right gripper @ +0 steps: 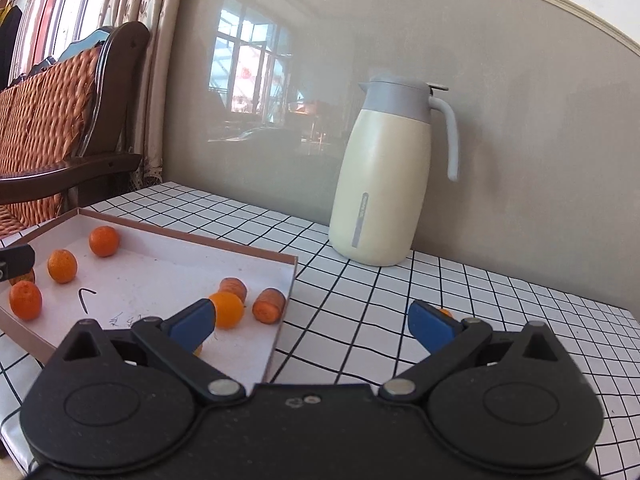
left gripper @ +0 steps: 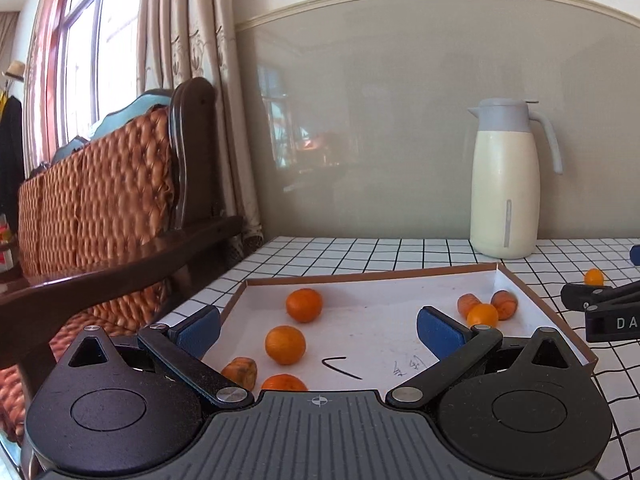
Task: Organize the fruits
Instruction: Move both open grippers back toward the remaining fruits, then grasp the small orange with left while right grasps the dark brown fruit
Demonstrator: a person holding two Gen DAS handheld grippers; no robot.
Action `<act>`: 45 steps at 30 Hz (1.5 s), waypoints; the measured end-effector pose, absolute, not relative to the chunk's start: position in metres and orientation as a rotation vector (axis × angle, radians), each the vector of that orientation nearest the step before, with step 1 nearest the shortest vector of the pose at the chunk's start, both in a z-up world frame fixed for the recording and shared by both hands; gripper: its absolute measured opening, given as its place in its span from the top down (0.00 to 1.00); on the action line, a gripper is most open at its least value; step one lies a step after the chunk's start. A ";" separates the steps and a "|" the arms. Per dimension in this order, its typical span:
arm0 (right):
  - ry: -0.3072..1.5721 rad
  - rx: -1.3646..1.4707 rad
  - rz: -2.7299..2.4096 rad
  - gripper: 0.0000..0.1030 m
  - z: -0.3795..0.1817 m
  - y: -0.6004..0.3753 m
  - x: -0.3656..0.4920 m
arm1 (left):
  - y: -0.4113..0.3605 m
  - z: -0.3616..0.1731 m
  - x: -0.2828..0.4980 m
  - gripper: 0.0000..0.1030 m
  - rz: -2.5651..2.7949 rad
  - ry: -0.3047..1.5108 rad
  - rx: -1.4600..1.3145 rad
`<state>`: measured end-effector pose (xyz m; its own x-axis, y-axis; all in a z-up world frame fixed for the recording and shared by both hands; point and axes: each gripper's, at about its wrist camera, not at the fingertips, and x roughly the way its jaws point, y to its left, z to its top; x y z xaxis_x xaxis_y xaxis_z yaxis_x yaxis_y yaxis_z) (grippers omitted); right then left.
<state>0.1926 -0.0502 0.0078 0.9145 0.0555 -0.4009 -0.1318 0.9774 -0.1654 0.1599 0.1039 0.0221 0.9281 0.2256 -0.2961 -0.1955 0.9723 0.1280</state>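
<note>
A shallow white tray with a brown rim (left gripper: 372, 276) (right gripper: 192, 236) lies on the checked table. It holds several oranges (left gripper: 304, 305) (right gripper: 226, 309) and brownish carrot-like pieces (left gripper: 505, 304) (right gripper: 270, 304). One small orange (left gripper: 593, 277) lies on the table right of the tray; in the right wrist view it (right gripper: 445, 313) peeks out behind the right finger. My left gripper (left gripper: 319, 326) is open and empty over the tray's near part. My right gripper (right gripper: 312, 320) is open and empty above the tray's right edge and the table.
A cream jug with a grey lid and handle (left gripper: 506, 180) (right gripper: 384, 176) stands at the back by the wall. A wooden chair with woven cushions (left gripper: 108, 208) (right gripper: 48, 120) stands left of the table. A curtain hangs behind it.
</note>
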 end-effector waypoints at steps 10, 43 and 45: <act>0.434 -0.165 0.047 0.08 0.009 -0.089 0.192 | 0.062 0.021 0.166 0.00 0.151 0.282 0.067; 0.608 -0.262 -0.147 0.13 -0.037 -0.218 0.234 | -0.120 0.009 0.229 0.00 -0.184 0.315 0.106; 0.624 -0.300 -0.150 0.14 -0.041 -0.220 0.239 | -0.124 0.008 0.236 0.00 -0.188 0.319 0.104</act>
